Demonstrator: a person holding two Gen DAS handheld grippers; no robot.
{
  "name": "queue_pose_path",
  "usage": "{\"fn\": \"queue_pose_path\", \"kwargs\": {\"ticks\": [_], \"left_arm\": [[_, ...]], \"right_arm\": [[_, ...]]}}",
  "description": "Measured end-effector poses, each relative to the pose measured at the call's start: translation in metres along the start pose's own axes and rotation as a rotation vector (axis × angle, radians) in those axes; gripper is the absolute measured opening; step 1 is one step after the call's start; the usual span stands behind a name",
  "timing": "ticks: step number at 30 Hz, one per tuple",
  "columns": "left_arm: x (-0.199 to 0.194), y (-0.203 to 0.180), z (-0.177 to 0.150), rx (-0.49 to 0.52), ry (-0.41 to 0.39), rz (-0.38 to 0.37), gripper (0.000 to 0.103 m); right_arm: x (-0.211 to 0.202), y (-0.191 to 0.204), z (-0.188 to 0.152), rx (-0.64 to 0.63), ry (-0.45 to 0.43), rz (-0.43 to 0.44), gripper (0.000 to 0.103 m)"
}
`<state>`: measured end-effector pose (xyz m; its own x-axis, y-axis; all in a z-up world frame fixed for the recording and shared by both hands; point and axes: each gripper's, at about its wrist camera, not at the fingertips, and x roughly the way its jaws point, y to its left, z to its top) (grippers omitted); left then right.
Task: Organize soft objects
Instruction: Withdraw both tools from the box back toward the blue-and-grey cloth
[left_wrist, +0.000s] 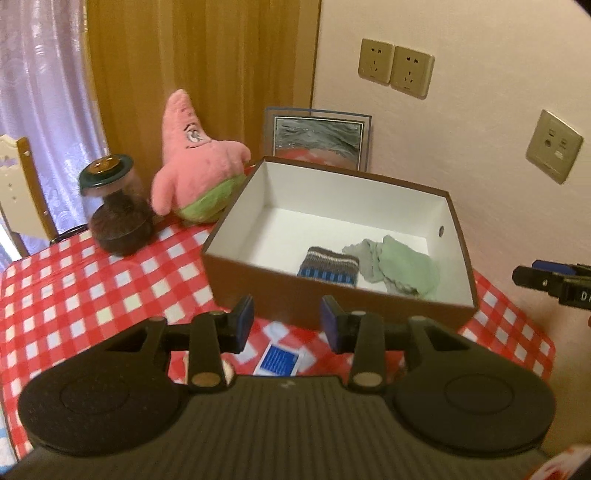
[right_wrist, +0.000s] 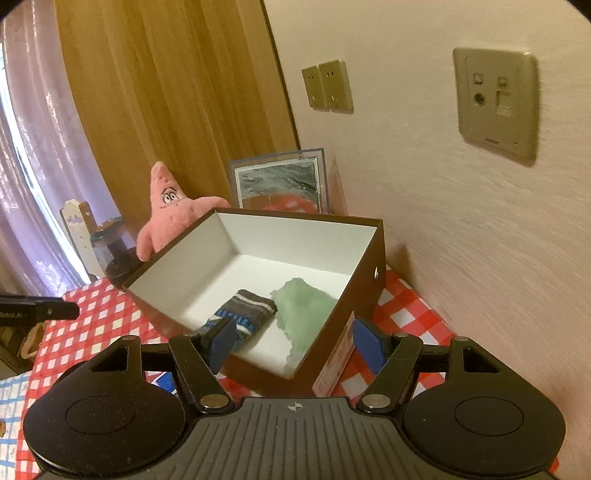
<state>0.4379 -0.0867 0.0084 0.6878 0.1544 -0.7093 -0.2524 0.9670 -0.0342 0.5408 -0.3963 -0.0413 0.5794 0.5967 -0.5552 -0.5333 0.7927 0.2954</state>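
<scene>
A striped sock (left_wrist: 328, 266) and a pale green cloth (left_wrist: 399, 269) lie side by side in the brown box (left_wrist: 369, 306), just beyond the left gripper (left_wrist: 287, 325), whose jaws stand apart with nothing between them. The box's near wall cuts off the sock's lower end. The right gripper (right_wrist: 295, 343) is spread wide and empty over the box's near corner; one fingertip (right_wrist: 221, 341) covers part of the sock. The pink plush star (left_wrist: 195, 162) stands farther off to the left, its lower half hidden by the box in the right wrist view.
</scene>
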Motion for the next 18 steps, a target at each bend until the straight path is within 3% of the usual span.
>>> {"fn": "queue_pose_path", "kwargs": {"ticks": [8, 18], "left_arm": [[-0.050, 0.004, -0.032, 0.005, -0.017, -0.017, 0.037], [-0.092, 0.018, -0.072, 0.052, -0.007, -0.073, 0.037]], "right_arm": [[-0.045, 0.024, -0.023, 0.034, -0.026, -0.006, 0.070], [-0.101, 0.070, -0.065, 0.075, -0.040, -0.074, 0.070]]}}
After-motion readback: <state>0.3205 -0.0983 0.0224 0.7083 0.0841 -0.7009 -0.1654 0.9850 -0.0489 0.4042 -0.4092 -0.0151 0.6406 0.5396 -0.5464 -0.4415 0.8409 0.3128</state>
